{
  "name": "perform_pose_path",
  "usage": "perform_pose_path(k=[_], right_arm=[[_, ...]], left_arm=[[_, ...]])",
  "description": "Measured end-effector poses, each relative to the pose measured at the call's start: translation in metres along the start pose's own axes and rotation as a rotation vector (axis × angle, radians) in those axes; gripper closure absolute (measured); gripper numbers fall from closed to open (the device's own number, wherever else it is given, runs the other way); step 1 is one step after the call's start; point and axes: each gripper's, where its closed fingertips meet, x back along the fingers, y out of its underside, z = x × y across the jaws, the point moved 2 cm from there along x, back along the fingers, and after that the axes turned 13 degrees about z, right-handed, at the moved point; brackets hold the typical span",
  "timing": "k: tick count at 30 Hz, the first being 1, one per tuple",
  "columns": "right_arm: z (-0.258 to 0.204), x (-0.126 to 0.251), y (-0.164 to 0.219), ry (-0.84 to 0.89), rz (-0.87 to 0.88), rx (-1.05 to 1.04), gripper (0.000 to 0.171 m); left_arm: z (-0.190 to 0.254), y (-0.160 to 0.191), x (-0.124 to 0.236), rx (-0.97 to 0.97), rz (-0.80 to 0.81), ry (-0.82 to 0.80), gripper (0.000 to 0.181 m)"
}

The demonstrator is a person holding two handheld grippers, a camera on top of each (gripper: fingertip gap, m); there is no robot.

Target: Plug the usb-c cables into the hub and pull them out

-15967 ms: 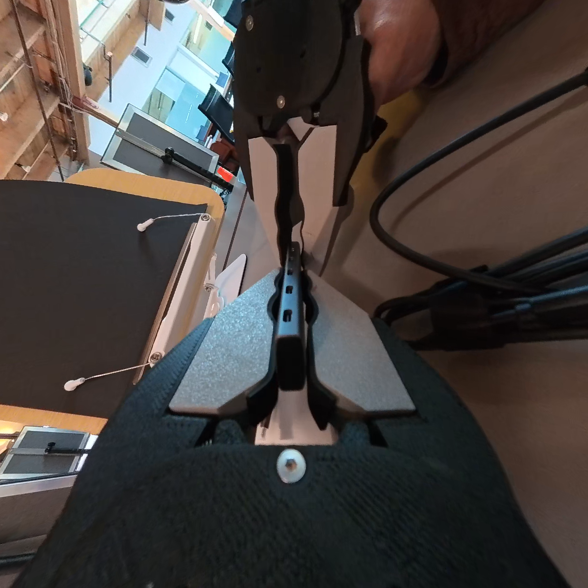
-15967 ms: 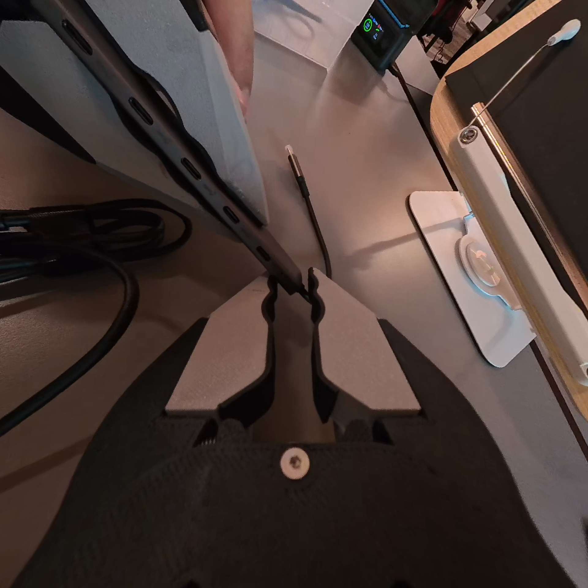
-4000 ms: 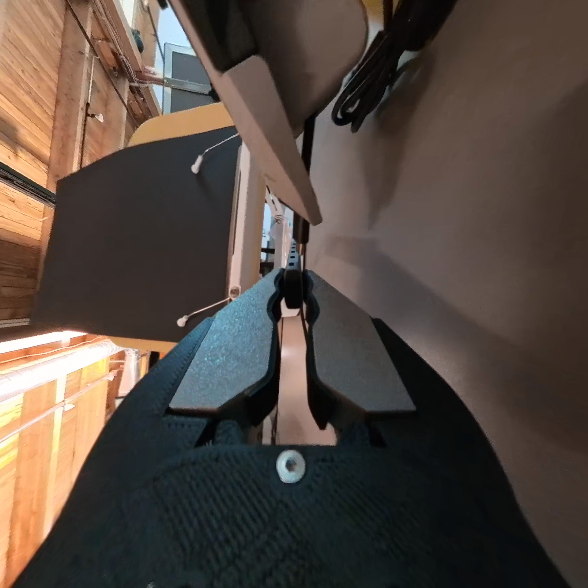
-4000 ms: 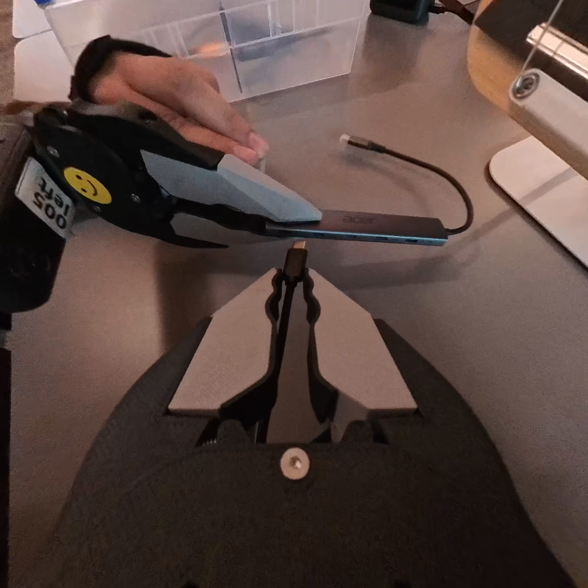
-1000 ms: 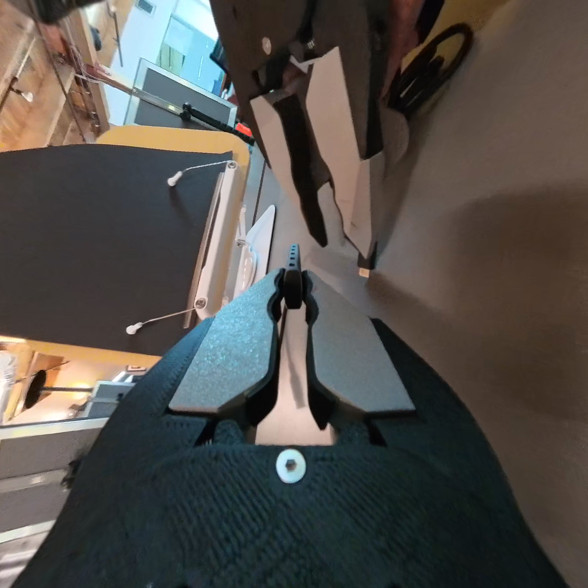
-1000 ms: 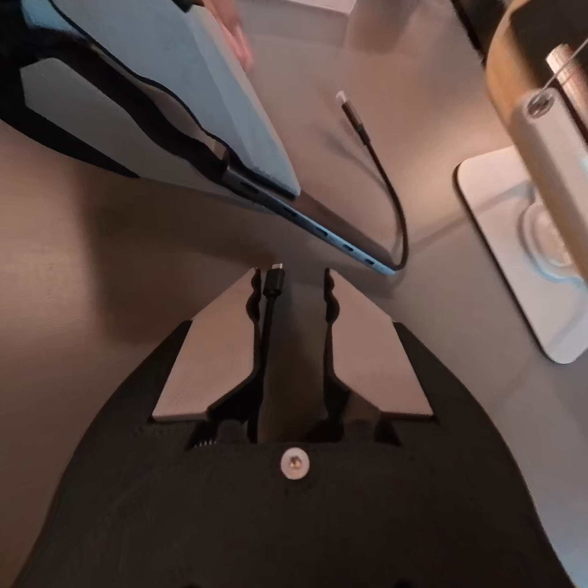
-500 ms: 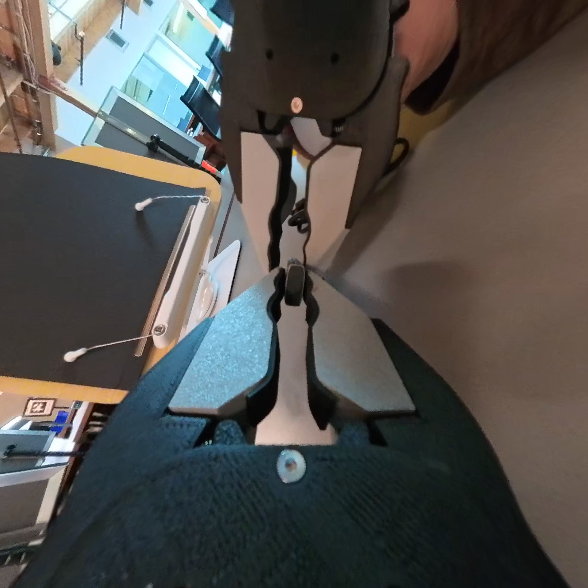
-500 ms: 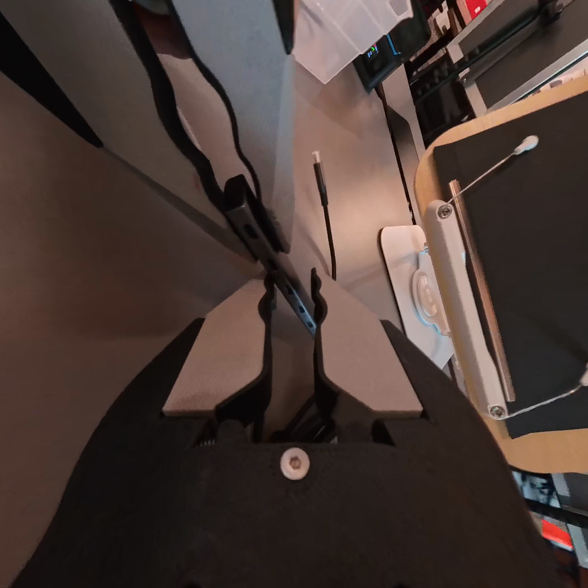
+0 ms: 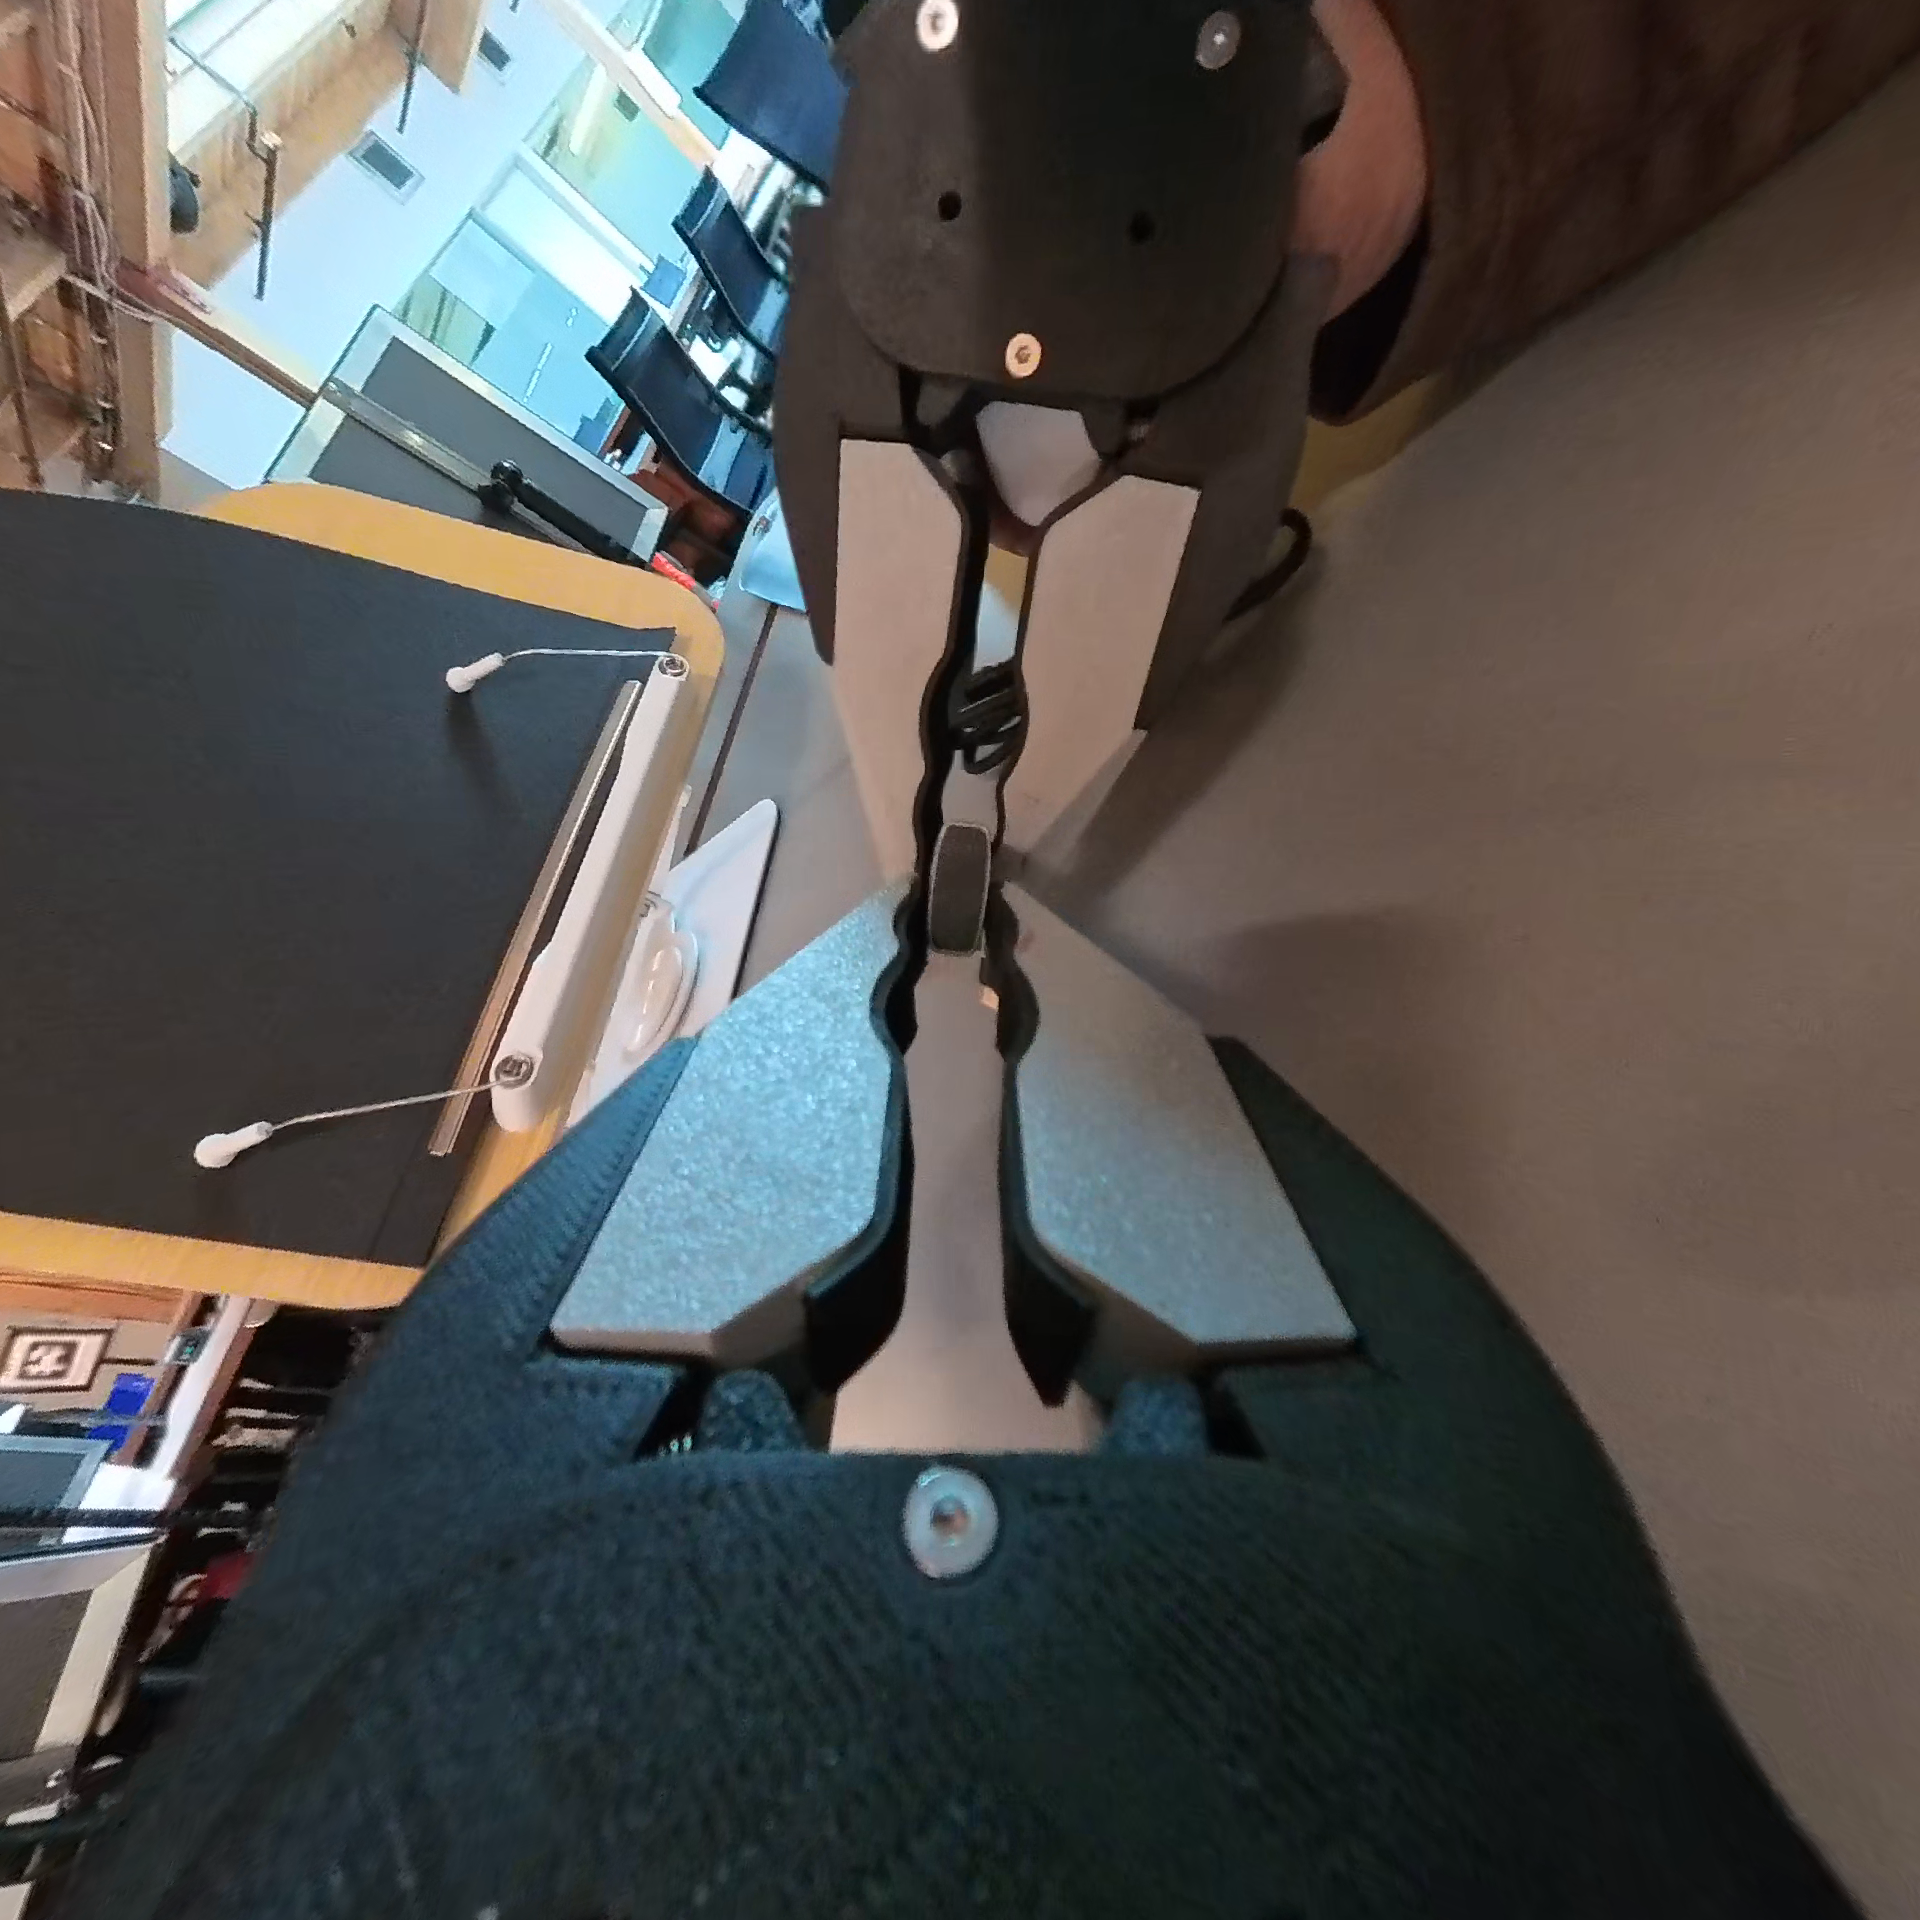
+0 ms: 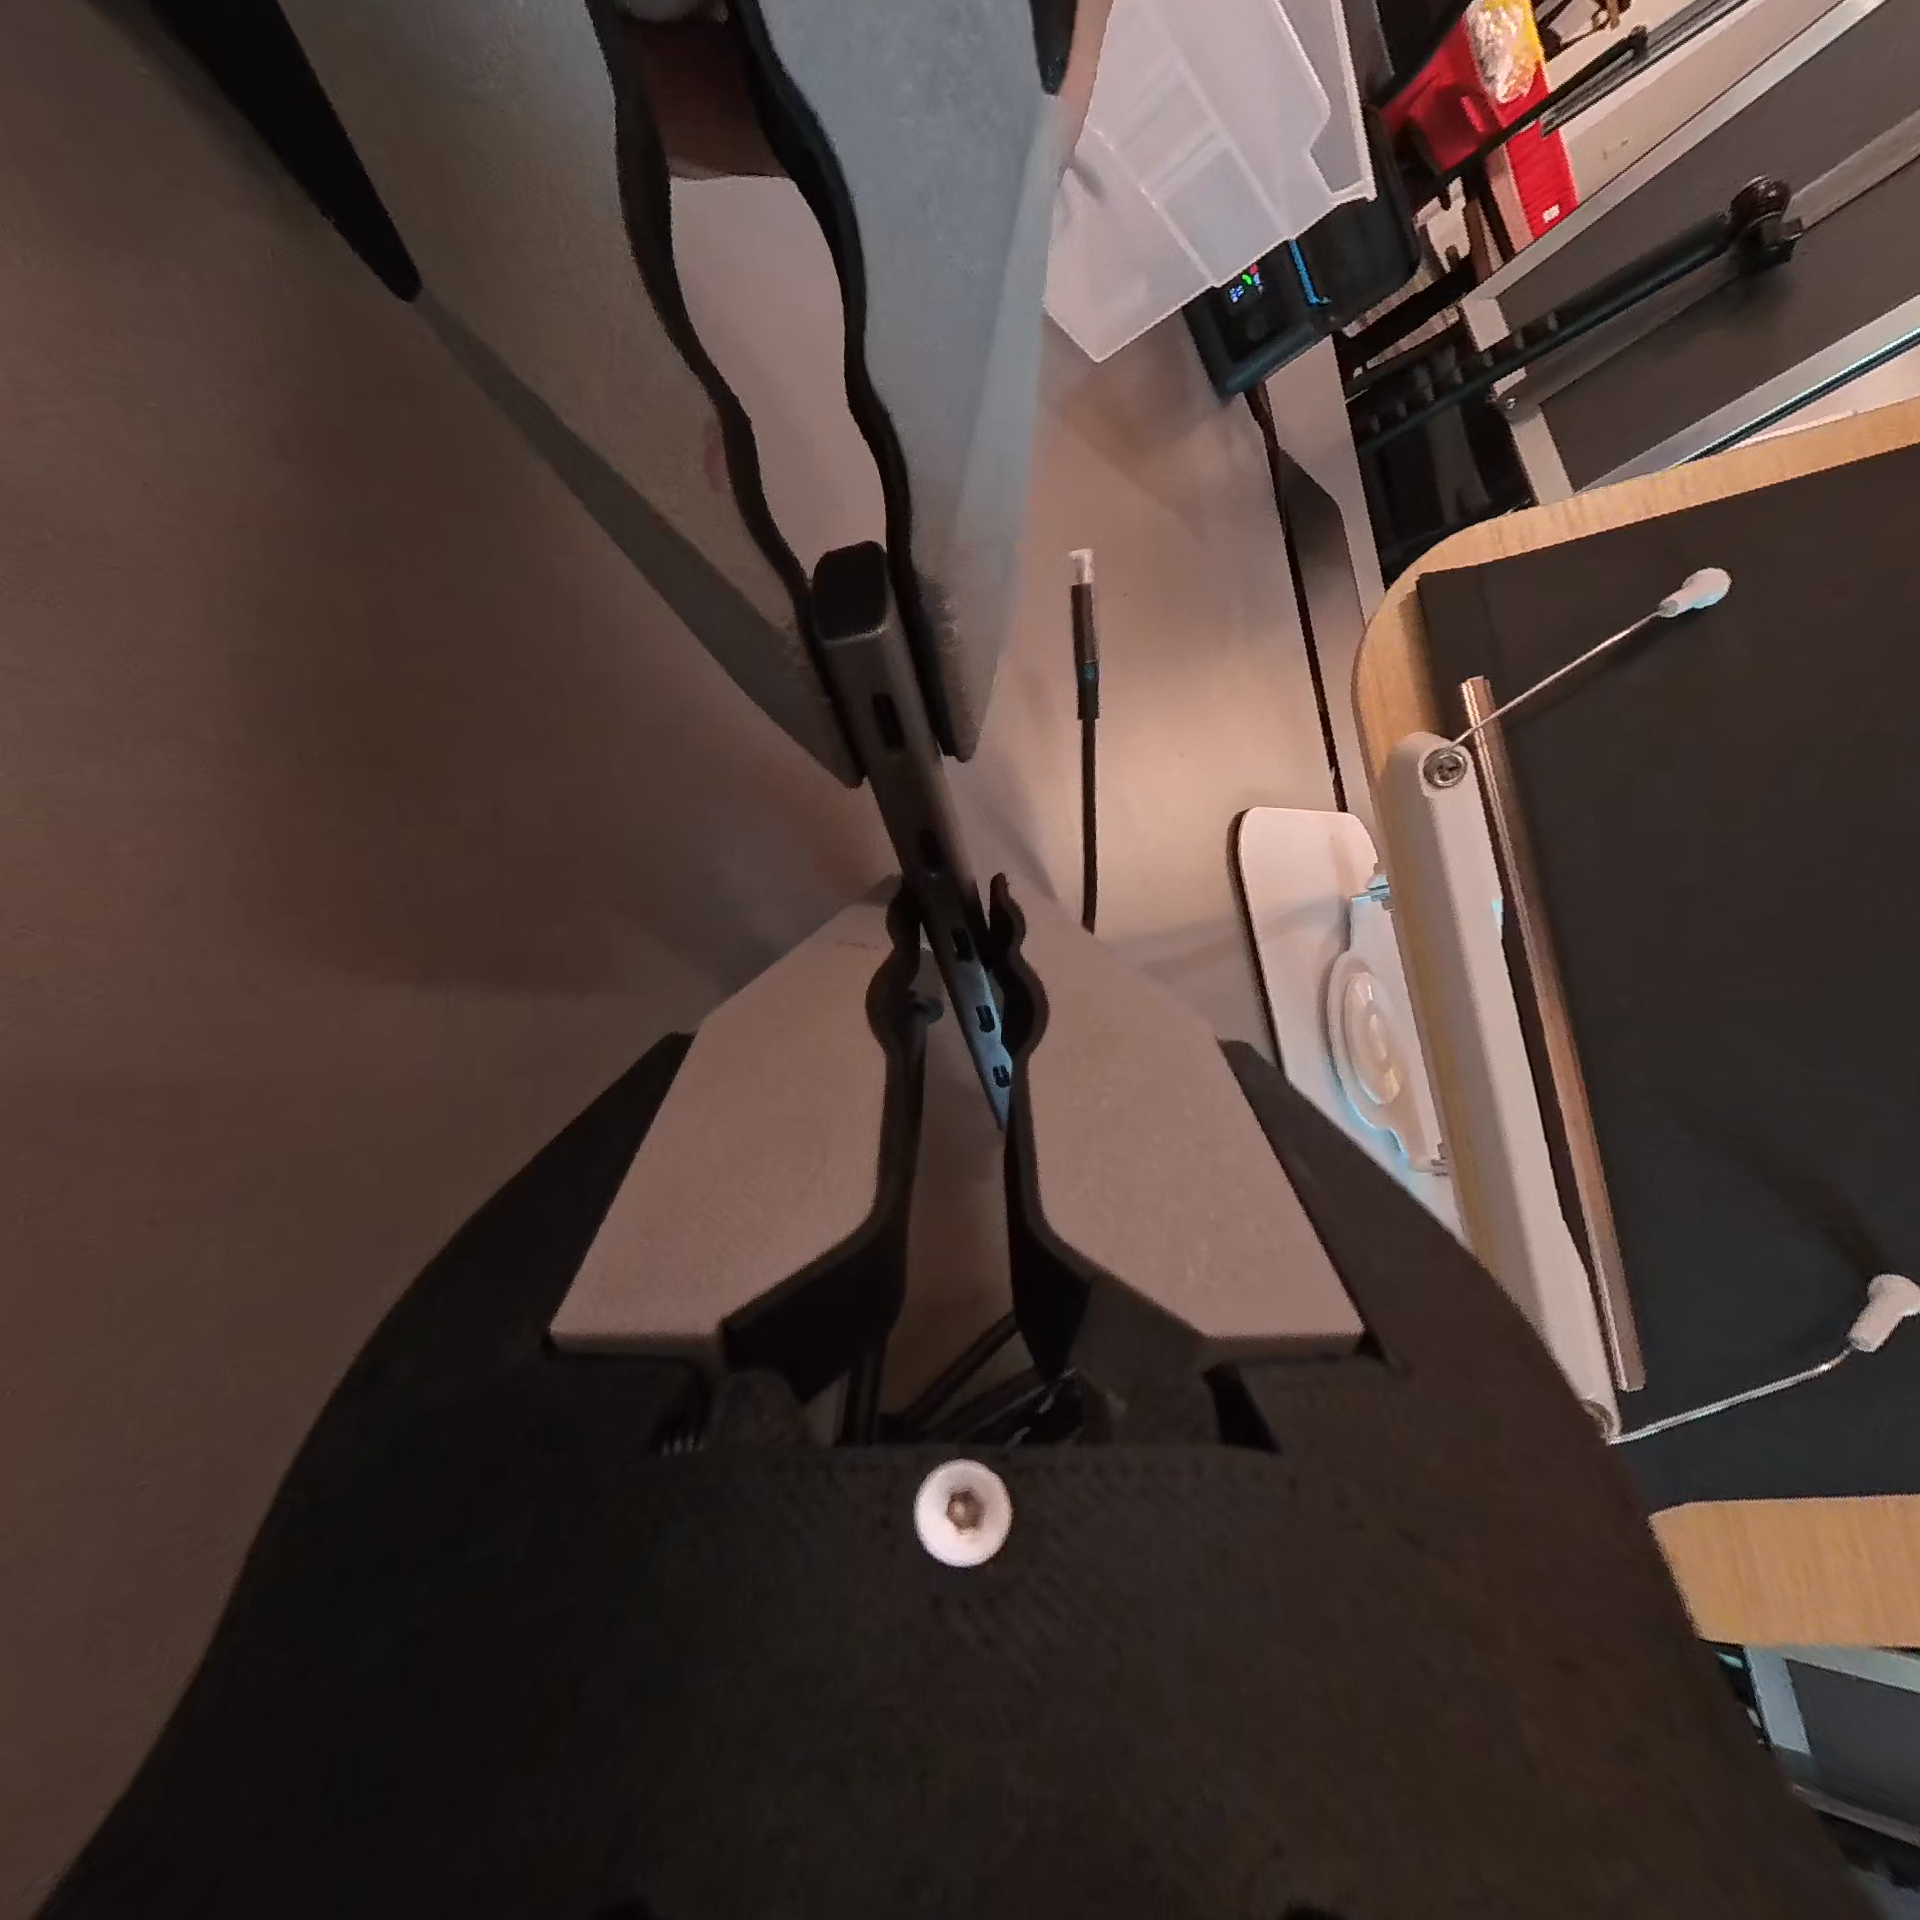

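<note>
left claw point(image 9: 958, 914) pinches the hub point(image 9: 958, 885), right claw point(image 9: 971, 800) opposite.

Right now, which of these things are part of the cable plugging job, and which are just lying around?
In the job: hub in left gripper; usb-c cable in right gripper; spare cable lying loose.
Lying about: white stand; clear plastic bin; black board.

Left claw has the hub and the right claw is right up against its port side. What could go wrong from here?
1. The left claw pinches the hub only at one end, so insertion force farther along could twist it loose.
2. The plug is hidden at the right claw; if misaligned, it may jam.
3. The loose cable lies close by and could snag.
</note>
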Motion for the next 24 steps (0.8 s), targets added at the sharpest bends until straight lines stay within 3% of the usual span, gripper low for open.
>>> perform_pose_path(k=[24], right_arm=[[-0.0038, 0.0005, 0.0010, -0.048, 0.030, -0.059, 0.161]], left_arm=[[0.0041, -0.0061, 0.0032, -0.084, -0.004, 0.018, 0.174]])
